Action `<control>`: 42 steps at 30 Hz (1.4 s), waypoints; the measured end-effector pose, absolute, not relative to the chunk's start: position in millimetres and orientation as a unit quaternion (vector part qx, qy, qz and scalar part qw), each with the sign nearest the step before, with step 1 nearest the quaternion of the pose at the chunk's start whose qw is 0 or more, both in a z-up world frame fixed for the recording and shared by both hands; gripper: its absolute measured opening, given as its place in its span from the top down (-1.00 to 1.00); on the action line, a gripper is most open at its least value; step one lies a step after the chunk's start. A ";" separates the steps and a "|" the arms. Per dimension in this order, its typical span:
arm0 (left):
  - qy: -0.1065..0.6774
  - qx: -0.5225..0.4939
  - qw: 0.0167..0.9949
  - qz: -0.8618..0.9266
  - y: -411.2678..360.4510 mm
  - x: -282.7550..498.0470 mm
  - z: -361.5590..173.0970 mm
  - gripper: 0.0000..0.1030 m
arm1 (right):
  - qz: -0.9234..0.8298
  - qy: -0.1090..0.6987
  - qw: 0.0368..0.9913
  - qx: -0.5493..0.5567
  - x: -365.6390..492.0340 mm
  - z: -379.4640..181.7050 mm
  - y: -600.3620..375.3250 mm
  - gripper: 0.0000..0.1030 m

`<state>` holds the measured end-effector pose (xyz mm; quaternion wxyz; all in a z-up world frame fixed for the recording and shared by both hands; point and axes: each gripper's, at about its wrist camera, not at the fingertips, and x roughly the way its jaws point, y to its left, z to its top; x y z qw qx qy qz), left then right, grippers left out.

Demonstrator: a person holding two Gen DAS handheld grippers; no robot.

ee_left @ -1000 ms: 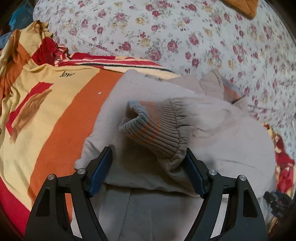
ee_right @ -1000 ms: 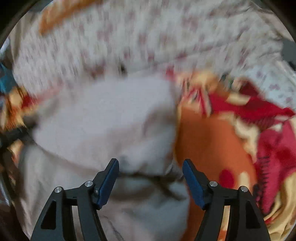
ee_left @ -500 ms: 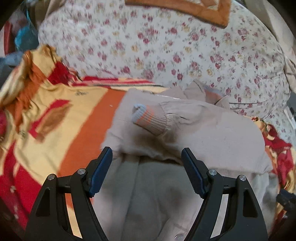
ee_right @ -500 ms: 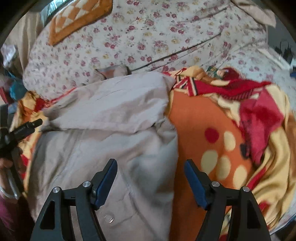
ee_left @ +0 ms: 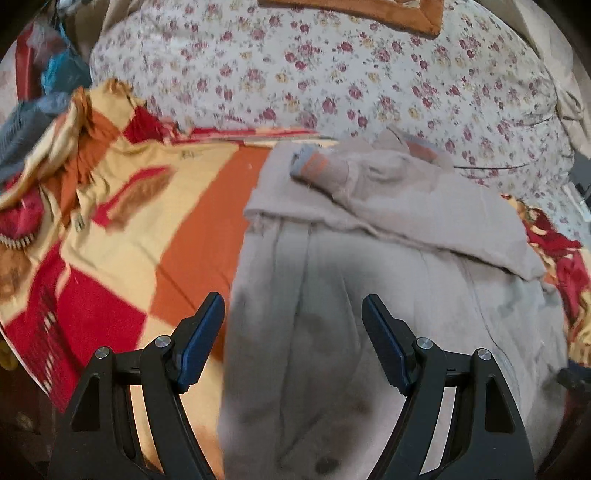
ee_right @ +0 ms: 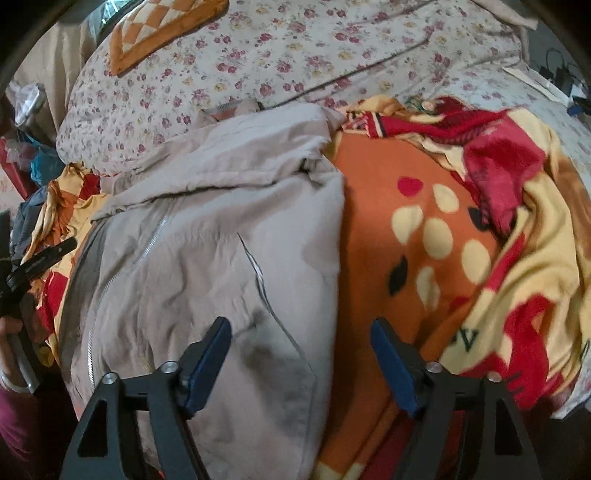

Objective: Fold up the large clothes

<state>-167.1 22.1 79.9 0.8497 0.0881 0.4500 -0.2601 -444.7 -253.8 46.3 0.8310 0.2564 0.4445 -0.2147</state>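
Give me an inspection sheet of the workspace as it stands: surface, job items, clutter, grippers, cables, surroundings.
Surface: orange, red and yellow blanket spread over the bed.
Job's things: beige jacket lying on the blanket, sleeve folded across its top, ribbed cuff on top, zipper showing.
Clutter: bunched fabric at the blanket's far left.
Grippers: left gripper open over the jacket, empty; right gripper open over the jacket's right edge, empty.
Cables: dark leads at far right.
Surroundings: floral quilt behind, orange patterned cushion on it.

One beige jacket (ee_left: 388,295); one patterned blanket (ee_left: 129,229); one floral quilt (ee_left: 332,74); two grippers (ee_left: 293,332).
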 end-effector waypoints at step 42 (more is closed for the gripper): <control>0.558 0.027 0.779 -0.286 116.4 -226.0 44.0 -0.50 | -0.126 0.467 0.834 0.266 -497.9 36.7 -229.6 -0.51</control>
